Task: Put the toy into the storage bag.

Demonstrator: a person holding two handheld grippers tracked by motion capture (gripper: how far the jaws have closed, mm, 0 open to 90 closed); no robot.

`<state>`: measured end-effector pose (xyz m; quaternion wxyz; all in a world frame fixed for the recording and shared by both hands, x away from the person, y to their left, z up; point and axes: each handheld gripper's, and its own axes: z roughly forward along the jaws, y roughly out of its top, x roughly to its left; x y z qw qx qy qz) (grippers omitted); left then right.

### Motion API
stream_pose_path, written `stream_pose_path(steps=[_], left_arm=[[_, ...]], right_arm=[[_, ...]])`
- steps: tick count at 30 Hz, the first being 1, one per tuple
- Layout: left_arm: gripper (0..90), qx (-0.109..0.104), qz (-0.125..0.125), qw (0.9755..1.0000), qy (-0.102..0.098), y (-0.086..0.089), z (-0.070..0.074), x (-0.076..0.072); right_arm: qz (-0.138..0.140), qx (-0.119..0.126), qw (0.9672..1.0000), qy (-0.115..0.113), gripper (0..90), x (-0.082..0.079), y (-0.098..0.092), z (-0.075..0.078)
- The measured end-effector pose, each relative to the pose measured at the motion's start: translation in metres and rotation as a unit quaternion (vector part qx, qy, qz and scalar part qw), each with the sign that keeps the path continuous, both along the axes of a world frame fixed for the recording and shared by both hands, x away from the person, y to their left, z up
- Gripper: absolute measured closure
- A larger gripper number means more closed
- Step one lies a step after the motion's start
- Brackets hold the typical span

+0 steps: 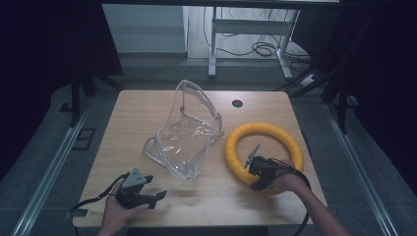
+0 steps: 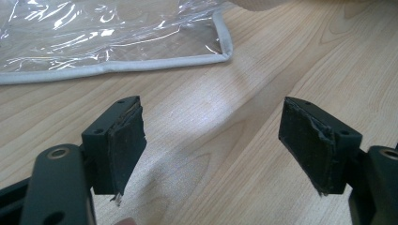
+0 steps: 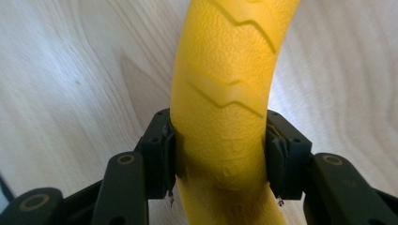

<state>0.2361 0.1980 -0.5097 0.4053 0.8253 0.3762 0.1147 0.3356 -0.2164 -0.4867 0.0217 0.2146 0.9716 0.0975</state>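
The right gripper [image 3: 220,159] had its pads clamped on the yellow ring [image 3: 225,93], which ran up between the fingers and lay on the wooden table [image 1: 147,105]. The left gripper [image 2: 211,145] rested with its fingers wide apart over bare wood, the clear plastic bag [image 2: 103,37] lying just beyond their tips.

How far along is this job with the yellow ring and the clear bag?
Early on. Done: the right tool is shut on the near side of the yellow ring, which lies flat on the table. In hand: that grip. Left: the clear bag stands untouched, the left tool open and empty beside it, so any moving probably remains.
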Motion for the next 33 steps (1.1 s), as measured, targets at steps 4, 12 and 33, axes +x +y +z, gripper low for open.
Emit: stream_pose_path(steps=[4, 12, 33], left_arm=[[22.8, 0.0, 0.0, 1.0, -0.001, 0.0, 0.0, 0.0], [22.8, -0.001, 0.0, 1.0, -0.001, 0.0, 0.0, 0.0], [22.8, -0.003, 0.001, 1.0, -0.001, 0.001, 0.001, 0.001]], right_arm=[[-0.01, 0.039, 0.9992, 0.001, 50.9, 0.004, -0.004, 0.016], [-0.023, 0.102, 0.9945, 0.002, 51.2, 0.012, -0.014, 0.04], [-0.068, 0.219, 0.9733, -0.016, 51.7, 0.022, -0.04, 0.08]])
